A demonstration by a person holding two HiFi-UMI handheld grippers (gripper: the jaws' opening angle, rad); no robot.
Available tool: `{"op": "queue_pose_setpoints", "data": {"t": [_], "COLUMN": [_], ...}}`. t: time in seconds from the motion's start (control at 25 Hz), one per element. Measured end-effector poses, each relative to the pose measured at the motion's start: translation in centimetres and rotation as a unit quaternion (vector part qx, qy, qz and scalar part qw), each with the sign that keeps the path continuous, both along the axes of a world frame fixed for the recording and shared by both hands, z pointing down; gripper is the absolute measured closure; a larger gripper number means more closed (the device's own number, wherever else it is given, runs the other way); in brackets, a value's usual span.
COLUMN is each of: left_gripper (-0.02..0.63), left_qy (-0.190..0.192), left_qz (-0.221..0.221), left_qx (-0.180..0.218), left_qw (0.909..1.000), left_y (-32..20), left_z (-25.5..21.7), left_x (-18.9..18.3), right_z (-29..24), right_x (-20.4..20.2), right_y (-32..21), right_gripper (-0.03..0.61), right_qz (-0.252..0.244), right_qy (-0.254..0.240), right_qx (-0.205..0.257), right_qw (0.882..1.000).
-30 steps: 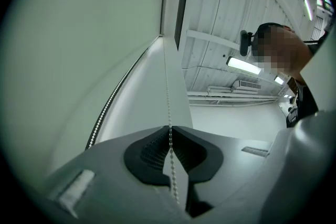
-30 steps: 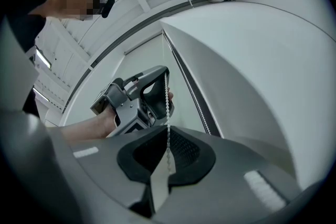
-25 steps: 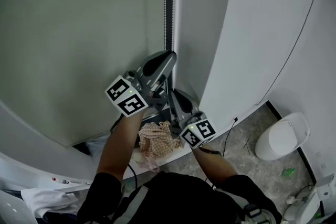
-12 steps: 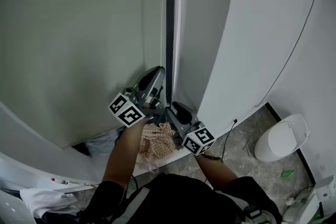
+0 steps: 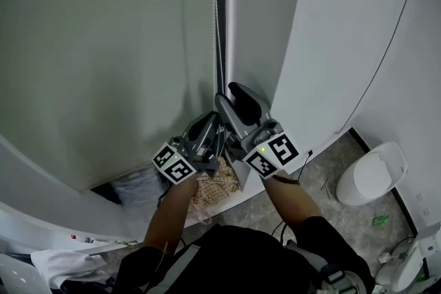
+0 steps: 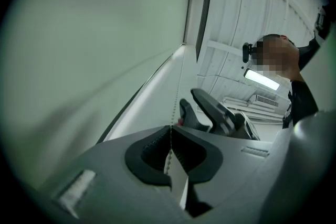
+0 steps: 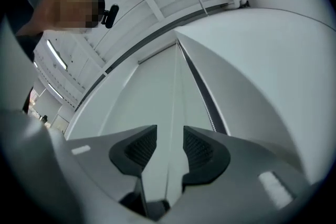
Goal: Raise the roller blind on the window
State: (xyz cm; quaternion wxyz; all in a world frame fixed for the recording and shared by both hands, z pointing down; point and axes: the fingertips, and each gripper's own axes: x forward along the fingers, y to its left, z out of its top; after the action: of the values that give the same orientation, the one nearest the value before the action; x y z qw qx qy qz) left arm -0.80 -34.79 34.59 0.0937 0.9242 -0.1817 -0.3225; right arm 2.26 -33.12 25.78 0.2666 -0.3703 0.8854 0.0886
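left gripper [image 6: 169, 150] fingers clenched on the bead chain [image 6: 174, 105], ribbed dark pads [image 6: 152, 150] meeting on small white beads. right gripper [image 7: 163, 147] fingers opening, pads apart, pressing on nothing. since a second ago: left has come down with the chain; right has let go and risen past it. judged: hand-over-hand pull, right due to regrasp higher. roller blind [image 5: 103, 51], matte grey-green fabric, hangs left of the chain, drawn well down.
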Motion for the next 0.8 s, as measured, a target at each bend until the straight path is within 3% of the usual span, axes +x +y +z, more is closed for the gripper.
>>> {"op": "queue_pose_setpoints", "data": {"t": [0.32, 0.56, 0.8], "left_gripper": [0.606, 0.604, 0.604], "left_qy": [0.019, 0.021, 0.013], "left_qz": [0.002, 0.003, 0.001], "left_qx": [-0.062, -0.065, -0.064], "left_qw": [0.9979, 0.9977, 0.9978], "left_y": [1.2, 1.8, 1.8], "left_z": [5.9, 6.3, 6.2], "left_x": [-1.0, -1.1, -1.3], "right_z": [-6.7, -10.0, -10.8], "right_x": [-1.6, -2.1, -1.4], "right_y": [-1.8, -2.3, -2.5], "right_gripper": [0.449, 0.473, 0.515], "right_qz": [-0.013, -0.023, -0.046], "right_qy": [-0.021, -0.036, -0.081], "right_qx": [0.040, 0.055, 0.041], "right_qw": [0.999, 0.998, 0.995]}}
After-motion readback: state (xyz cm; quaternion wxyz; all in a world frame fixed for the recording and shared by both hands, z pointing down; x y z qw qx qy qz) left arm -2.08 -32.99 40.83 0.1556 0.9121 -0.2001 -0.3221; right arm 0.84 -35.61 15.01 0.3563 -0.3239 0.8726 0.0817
